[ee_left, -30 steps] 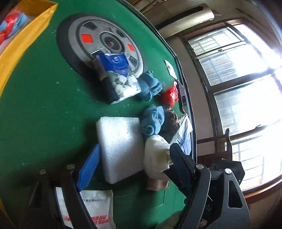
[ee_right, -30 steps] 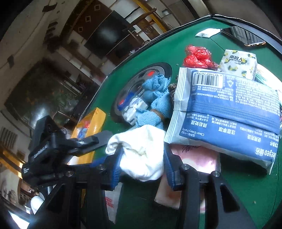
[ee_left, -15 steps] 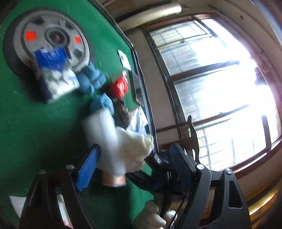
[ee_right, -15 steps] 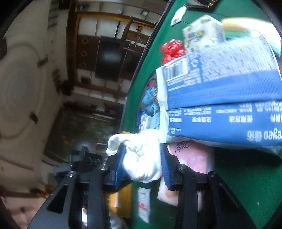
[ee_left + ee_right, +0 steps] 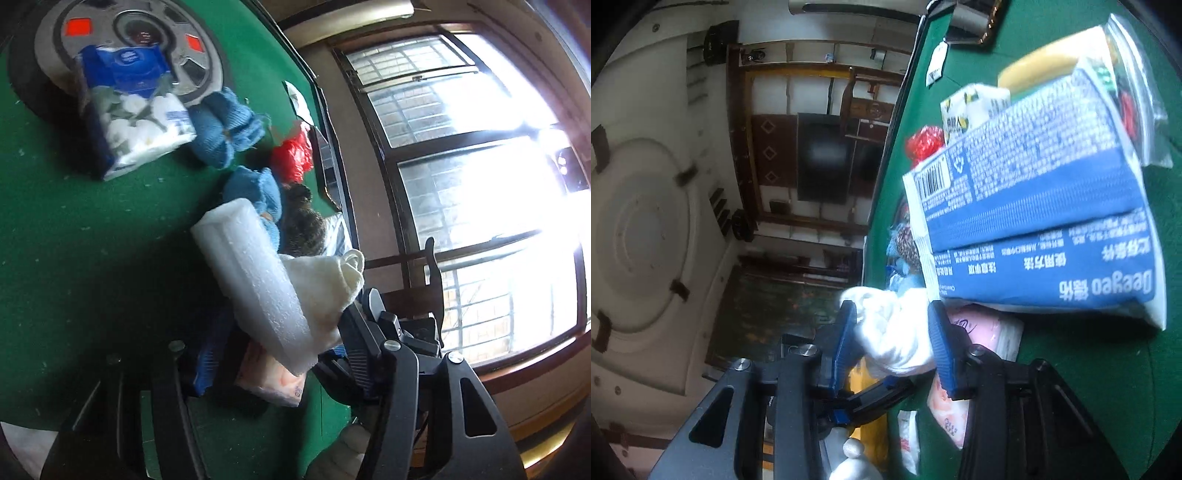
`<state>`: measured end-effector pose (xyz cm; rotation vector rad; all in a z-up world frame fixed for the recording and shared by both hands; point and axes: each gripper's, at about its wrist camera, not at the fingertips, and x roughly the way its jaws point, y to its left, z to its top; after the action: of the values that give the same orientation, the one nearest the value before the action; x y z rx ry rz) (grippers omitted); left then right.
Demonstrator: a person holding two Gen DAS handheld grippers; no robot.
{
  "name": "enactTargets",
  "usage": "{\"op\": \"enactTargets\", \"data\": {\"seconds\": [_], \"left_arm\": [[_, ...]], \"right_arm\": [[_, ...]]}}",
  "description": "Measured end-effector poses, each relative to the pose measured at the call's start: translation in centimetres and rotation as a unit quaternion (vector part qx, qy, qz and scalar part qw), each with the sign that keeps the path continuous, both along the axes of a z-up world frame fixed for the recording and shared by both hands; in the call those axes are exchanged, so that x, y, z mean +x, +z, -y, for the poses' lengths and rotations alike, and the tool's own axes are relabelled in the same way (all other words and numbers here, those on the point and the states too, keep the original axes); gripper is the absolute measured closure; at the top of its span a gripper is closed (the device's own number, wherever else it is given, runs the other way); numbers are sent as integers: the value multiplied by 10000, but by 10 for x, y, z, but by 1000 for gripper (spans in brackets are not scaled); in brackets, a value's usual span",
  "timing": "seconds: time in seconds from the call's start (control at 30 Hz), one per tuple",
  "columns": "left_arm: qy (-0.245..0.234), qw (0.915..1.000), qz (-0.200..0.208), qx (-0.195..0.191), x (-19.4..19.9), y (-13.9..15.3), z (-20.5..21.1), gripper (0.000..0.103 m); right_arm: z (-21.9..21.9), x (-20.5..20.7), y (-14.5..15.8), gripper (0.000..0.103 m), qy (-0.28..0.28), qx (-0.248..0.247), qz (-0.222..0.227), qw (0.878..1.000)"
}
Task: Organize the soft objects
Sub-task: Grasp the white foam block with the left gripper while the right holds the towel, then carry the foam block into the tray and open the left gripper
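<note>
My left gripper is shut on a white foam block, held tilted above the green table. My right gripper is shut on a white cloth; the same cloth lies against the foam block in the left wrist view. A pink tissue pack lies under the foam. Blue knitted cloths and a blue tissue pack lie farther out.
A large blue wipes pack lies right of the right gripper, a yellow-patterned tissue pack and a red bag behind it. A grey wheel-pattern disc marks the table centre. The table edge and a window are to the right.
The left gripper has closed on the foam block and lifted it off the table. The right gripper has kept hold of the white cloth and rolled sideways.
</note>
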<state>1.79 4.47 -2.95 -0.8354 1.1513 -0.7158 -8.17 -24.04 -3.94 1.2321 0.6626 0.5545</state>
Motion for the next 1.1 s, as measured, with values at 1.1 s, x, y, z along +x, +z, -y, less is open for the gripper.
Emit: {"op": "enactTargets", "data": {"seconds": [1.1], "left_arm": [[-41,9935,633,942,-20,20,-22,70]], "right_arm": [[-80,40,56,57,977,-4125,-190,9055]]}}
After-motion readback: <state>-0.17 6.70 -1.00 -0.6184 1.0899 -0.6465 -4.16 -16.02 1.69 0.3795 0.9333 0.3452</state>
